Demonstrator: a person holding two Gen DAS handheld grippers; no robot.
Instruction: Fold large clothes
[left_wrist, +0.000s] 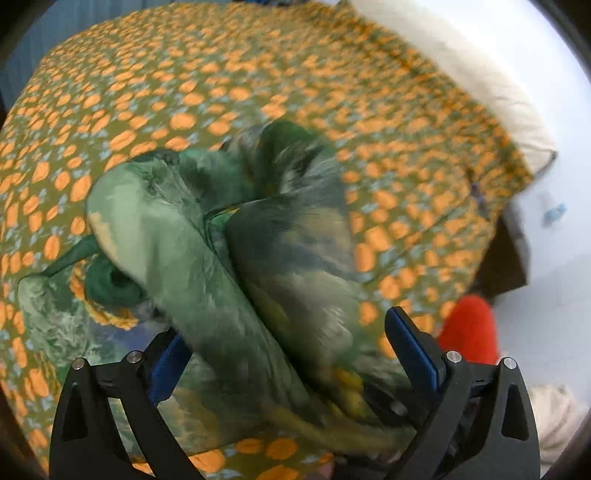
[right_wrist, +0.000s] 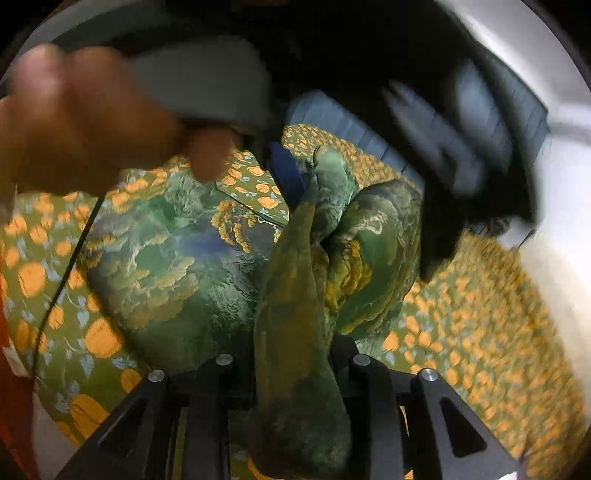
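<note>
My left gripper (left_wrist: 295, 354) stands with its jaws spread wide; the blue pads (left_wrist: 413, 347) sit apart on either side of the green patterned garment (left_wrist: 207, 251), and neither pad is seen pressing the cloth. My right gripper (right_wrist: 295, 373) has its jaws drawn together on a gathered fold of the same garment (right_wrist: 295, 314), which rises from between the black arms.

Location: the garment lies bunched on the bedspread (left_wrist: 280, 74), an olive cloth printed with orange shapes, roughly mid-bed in the left wrist view.

Orientation: in the left wrist view two rolled folds run from the near centre, at my jaws, diagonally up toward the far left, the paler one ending in a rounded tip. In the right wrist view the pinched fold runs near to far, almost upright in frame, narrowing to a point near the other tool's blue pad (right_wrist: 286, 175). A flatter spread of the garment lies to its left on the bedspread.

My left hand (right_wrist: 74, 122) shows at the upper left of the right wrist view, blurred. A thin black cable (right_wrist: 62, 277) hangs below it. A cream pillow (left_wrist: 480, 81) lies at the far right edge of the bed.
</note>
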